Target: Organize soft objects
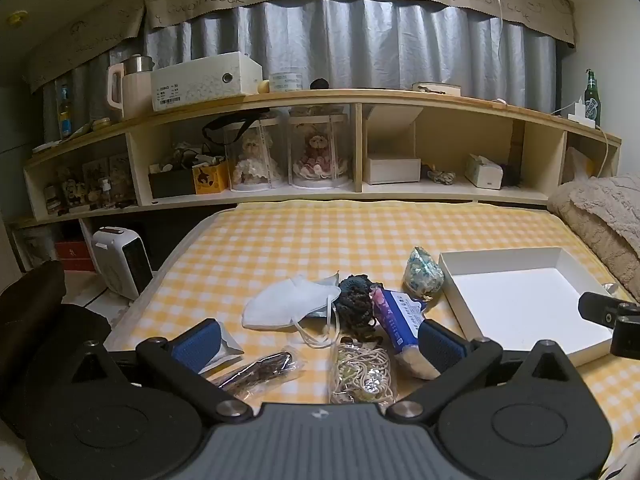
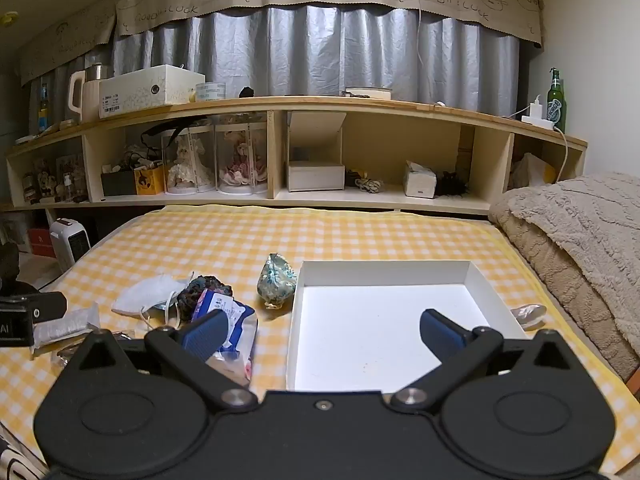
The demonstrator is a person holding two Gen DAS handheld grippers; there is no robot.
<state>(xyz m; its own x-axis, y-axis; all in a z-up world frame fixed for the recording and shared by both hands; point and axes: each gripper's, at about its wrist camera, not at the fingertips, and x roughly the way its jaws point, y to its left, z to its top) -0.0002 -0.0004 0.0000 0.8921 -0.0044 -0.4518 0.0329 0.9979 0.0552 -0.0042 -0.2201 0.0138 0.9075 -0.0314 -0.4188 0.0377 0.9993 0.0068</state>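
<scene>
Both my left gripper and right gripper gape empty — risk: snagging the face mask loops ahead of the left, dragging the dark scrunchie along.

The left hand-held gripper is covering the near ends of the clear bag of cords and the blue-wrapped packet. The dark knitted piece is hiding part of the white face mask. In the right view, the shiny thing is lying half hidden behind the white box. Labels on the green bottle and the far-shelf carton are staying too small to read. The beige blanket is running off the right edge.
</scene>
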